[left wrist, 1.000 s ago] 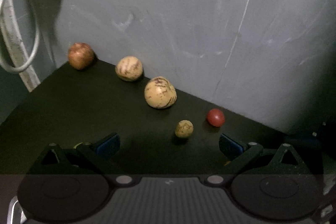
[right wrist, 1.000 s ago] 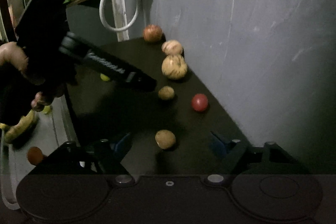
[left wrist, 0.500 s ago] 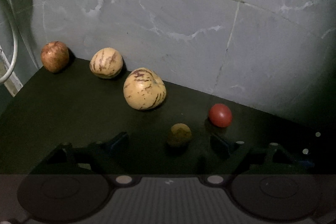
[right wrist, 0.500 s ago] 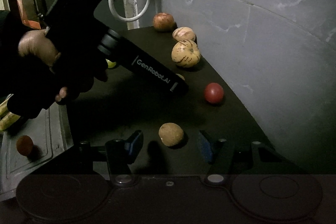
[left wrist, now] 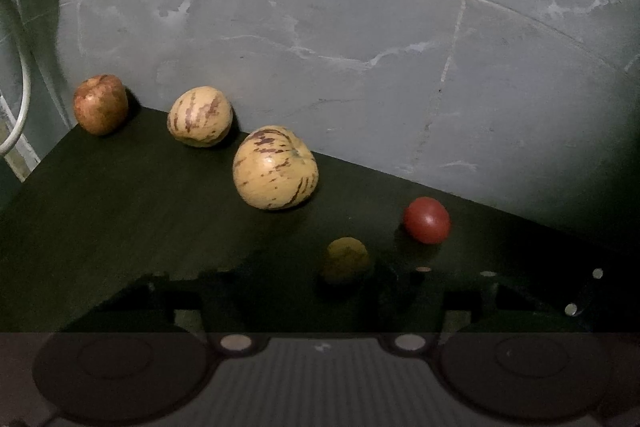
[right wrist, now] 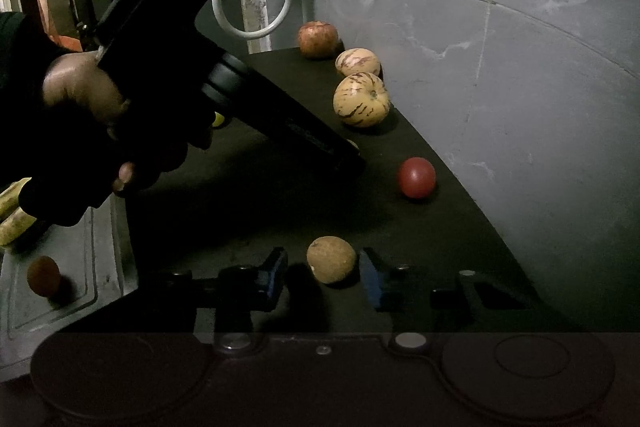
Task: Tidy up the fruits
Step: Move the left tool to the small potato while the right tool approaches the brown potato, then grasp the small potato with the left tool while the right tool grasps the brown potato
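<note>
Right wrist view first: we see the dark tabletop (right wrist: 256, 211) against the grey wall (right wrist: 520, 107), fruits strung along the wall edge toward 12 o'clock. Largest: two striped pale melons (right wrist: 361, 100), (right wrist: 357, 63), firm-rinded by the look, likely heavy for these jaws, so we'd take them across the widest middle. Red-brown apple (right wrist: 318, 39) sits farthest, at 12 o'clock. Red tomato (right wrist: 416, 177) at 2 o'clock from the jaws looks smooth, slippery and soft; it wants a light squeeze.

The right gripper (right wrist: 323, 277) has its jaws closing around the small brown fruit (right wrist: 331, 259), one blue pad each side. The pad at 9 o'clock still shows a gap, so no firm grip yet. We judge it light, round and liable to roll; take it at the equator.

The left gripper (left wrist: 320, 291), in the left wrist view, is also closing, its fingers lost in shadow. The small yellowish fruit (left wrist: 347, 259) lies between them; we cannot tell contact. The left hand (right wrist: 92, 115) holds its handle.
</note>
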Demonstrator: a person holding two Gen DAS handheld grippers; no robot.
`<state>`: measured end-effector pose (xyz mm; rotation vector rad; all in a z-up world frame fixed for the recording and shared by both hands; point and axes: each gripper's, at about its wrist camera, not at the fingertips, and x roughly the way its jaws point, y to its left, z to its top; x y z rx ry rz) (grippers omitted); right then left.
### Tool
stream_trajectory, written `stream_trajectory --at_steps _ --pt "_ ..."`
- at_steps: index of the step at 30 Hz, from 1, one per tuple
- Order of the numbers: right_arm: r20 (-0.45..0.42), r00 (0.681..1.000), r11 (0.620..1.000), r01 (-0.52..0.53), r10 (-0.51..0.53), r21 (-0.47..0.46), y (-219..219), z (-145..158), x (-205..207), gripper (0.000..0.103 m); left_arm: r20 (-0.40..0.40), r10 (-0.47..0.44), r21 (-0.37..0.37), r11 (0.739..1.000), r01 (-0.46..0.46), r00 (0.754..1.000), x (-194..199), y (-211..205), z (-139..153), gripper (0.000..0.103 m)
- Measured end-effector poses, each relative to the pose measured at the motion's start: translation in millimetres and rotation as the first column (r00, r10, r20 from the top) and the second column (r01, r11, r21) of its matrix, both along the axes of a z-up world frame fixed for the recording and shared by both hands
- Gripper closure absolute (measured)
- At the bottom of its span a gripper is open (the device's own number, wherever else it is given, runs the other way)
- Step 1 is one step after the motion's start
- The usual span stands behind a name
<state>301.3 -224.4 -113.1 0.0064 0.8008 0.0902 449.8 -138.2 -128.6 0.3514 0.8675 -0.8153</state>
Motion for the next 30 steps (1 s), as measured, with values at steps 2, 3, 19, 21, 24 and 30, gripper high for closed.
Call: stream_trajectory --at_steps 2,3,19,21,24,30 --pt "0.000 1.000 1.000 0.004 -0.004 -0.004 0 -1 0 0.067 -0.002 -0.007 -0.003 1.000 0.007 1.000 0 -2 -1 0.055" --pt "-0.001 1.000 1.000 0.006 -0.006 -0.005 0 -1 0 0.068 -0.003 -0.008 0.002 1.000 0.008 1.000 0 -3 -2 0.059" --pt "0.037 0.999 1.000 0.031 -0.031 0.003 6 20 -11 0.073 -0.025 0.029 -0.041 0.999 -0.030 0.999 -15 14 18 0.075" --pt "0.048 0.998 0.999 0.036 -0.037 0.010 8 29 -16 0.073 -0.019 0.052 -0.048 0.997 -0.053 0.998 -19 21 26 0.075" --pt "0.067 0.997 0.999 0.041 -0.042 0.020 15 43 -23 0.073 -0.009 0.090 -0.081 0.993 -0.090 0.996 -27 36 41 0.075" --pt "0.102 0.995 1.000 0.009 -0.009 0.008 43 64 -39 0.073 0.003 0.160 -0.130 0.979 -0.158 0.987 -47 73 67 0.075"
